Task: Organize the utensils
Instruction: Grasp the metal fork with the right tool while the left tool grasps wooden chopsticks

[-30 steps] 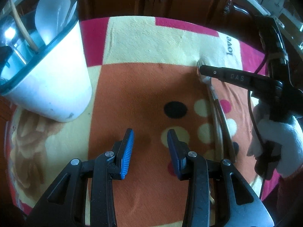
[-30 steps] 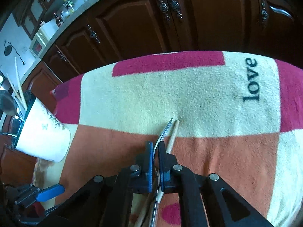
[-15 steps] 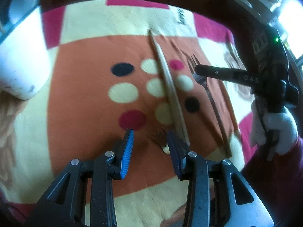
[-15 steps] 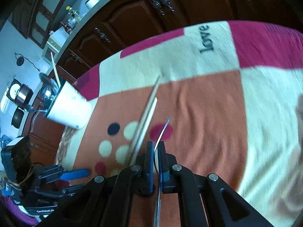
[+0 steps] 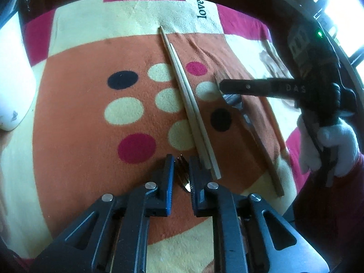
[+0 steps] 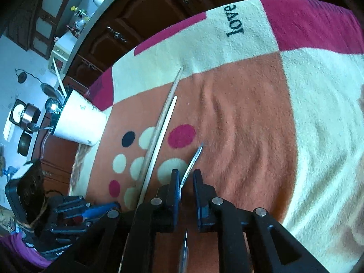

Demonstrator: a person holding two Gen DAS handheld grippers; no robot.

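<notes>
Our left gripper [image 5: 182,166], wide apart a moment ago, is closing round the tines of a small dark metal fork [image 5: 183,174] just left of the near end of the pale wooden chopstick pair [image 5: 188,104]; our right gripper [image 6: 183,177], just right of those chopsticks and clamped before, is easing open, the slim silver fork [image 6: 193,159] loose between its pads; we judge one fork set down and another about to be lifted; the right gripper's finger reads "DAS"; beyond the chopsticks' far tips the orange, cream and magenta fleece blanket [image 5: 136,16] reads "love".
</notes>
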